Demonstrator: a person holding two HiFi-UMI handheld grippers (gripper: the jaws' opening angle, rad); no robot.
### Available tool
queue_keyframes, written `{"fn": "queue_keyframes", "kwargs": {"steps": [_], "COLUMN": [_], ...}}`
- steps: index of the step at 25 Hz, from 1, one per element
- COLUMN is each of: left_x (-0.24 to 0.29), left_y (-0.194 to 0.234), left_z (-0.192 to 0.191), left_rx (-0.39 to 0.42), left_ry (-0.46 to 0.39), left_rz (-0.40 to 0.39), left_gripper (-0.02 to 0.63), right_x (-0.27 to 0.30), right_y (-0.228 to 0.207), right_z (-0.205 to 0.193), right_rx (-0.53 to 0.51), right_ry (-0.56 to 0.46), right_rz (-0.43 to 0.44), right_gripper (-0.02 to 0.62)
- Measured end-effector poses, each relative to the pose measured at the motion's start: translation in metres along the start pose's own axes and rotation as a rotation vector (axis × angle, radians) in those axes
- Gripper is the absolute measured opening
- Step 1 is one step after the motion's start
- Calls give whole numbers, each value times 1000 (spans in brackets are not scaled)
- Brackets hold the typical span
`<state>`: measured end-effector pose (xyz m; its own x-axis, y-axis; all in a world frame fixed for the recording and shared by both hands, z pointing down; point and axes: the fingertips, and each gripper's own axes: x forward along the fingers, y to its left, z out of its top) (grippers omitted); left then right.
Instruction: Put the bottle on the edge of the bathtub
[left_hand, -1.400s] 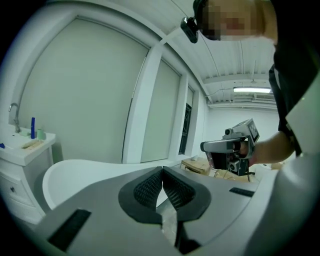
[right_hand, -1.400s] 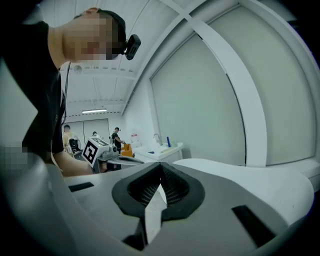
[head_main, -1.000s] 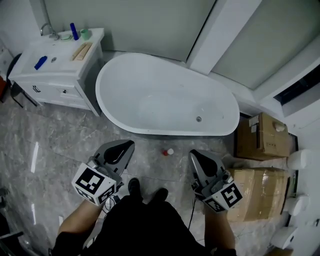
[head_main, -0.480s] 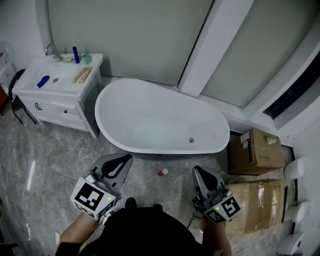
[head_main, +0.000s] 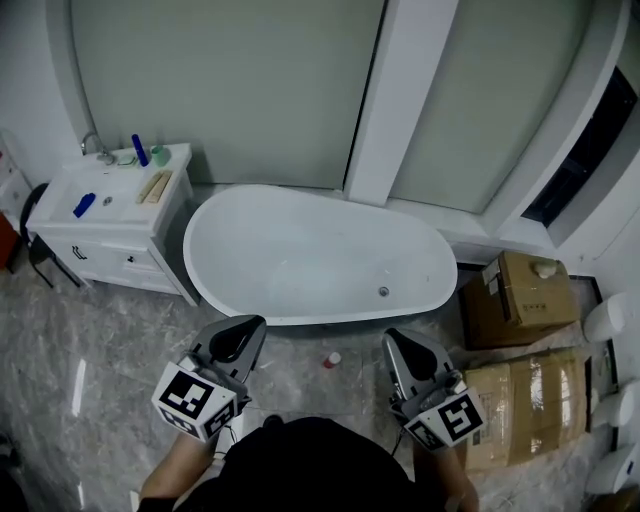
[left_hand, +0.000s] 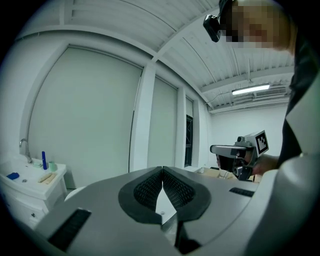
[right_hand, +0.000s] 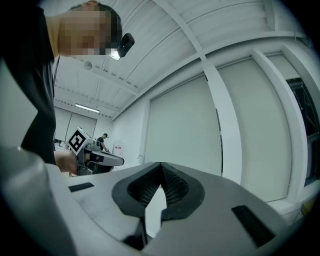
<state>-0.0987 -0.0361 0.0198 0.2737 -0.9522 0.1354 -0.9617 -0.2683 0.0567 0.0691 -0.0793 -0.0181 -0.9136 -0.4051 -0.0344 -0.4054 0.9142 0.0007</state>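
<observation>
Small red bottle with a white cap (head_main: 332, 359) is down on the glossy grey marble floor (head_main: 100, 340), just in front of the smooth white oval bathtub (head_main: 300, 318) but not touching it, roughly between the two grippers. Left gripper (head_main: 245, 328), matte grey plastic with black ribbed pads, has its jaws pinched together with nothing in them. Right gripper (head_main: 397, 338) is the same deal, closed and empty. Both are well clear of the bottle. White boxy vanity cabinet (head_main: 110, 235) sits left of the tub, brown cardboard boxes (head_main: 515, 295) on the right.
</observation>
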Motion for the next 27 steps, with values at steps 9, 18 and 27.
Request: {"fn": "queue_keyframes", "kwargs": {"steps": [9,18,27], "left_x": [19,33,45], "left_y": [6,-5,-10], "left_z": [13,26,21], "left_rx": [4,30,23], "left_ry": [-28,-60,-46], "left_rz": [32,36,11], "left_gripper": [16,16,17], "right_x": [-10,-5,-6], "right_y": [-53,-57,-60], "right_z": [-23,-12,-15], "right_rx": [90,75,83], "right_ry": [19,10,14], "right_rz": [-109,-87,-88], "right_gripper": [28,28,28]}}
